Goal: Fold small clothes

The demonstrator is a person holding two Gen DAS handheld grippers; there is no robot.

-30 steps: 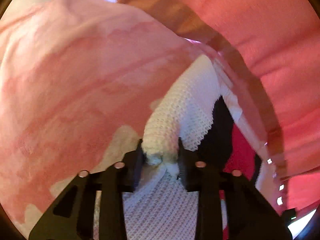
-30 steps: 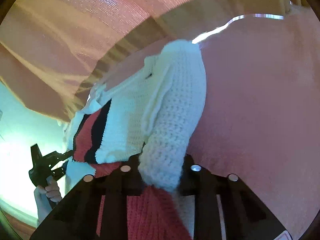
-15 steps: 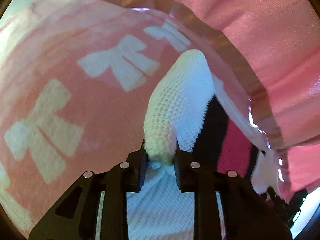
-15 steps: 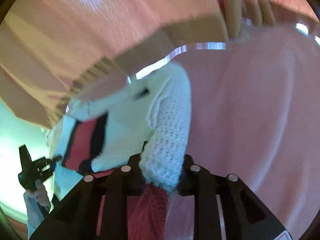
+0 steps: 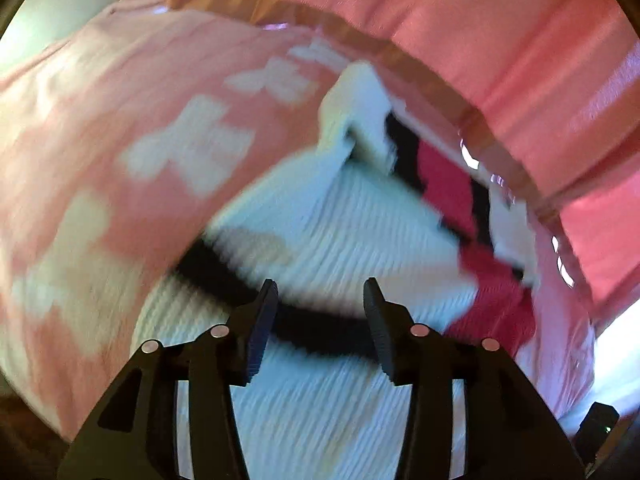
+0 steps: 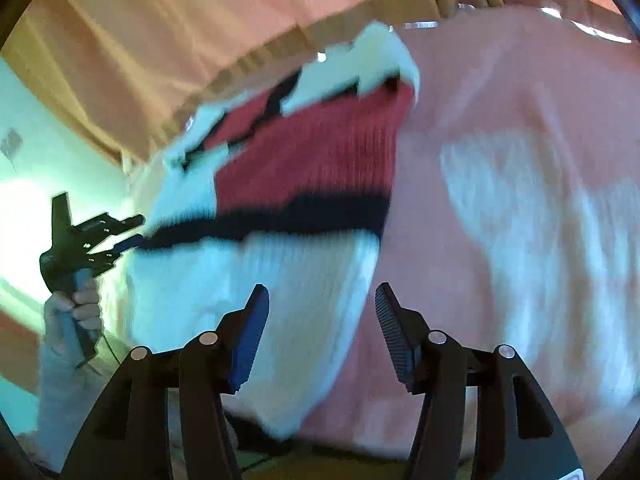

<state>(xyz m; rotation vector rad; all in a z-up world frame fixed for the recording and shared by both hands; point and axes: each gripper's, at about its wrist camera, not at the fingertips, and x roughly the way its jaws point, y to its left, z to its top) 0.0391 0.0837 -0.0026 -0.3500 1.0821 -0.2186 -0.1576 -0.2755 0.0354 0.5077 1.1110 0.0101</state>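
Observation:
A small knitted sweater (image 5: pixel 344 220), white with red and black bands, lies on a pink blanket with white bows (image 5: pixel 120 152). Its sleeves lie folded over its body. My left gripper (image 5: pixel 320 304) is open and empty just above the sweater's white part and black band. In the right wrist view the sweater (image 6: pixel 296 184) lies ahead and to the left. My right gripper (image 6: pixel 322 308) is open and empty over its right edge. The left gripper (image 6: pixel 116 236) also shows there, held in a hand at the sweater's left edge.
A pink curtain or cover (image 5: pixel 500 60) with a tan hem hangs behind the blanket. The blanket (image 6: pixel 520 200) spreads to the right of the sweater. A bright pale wall (image 6: pixel 32 168) shows at the left.
Both grippers have let go of the white sleeves and opened. The sleeves now lie on the sweater, and both grippers have drawn back from it.

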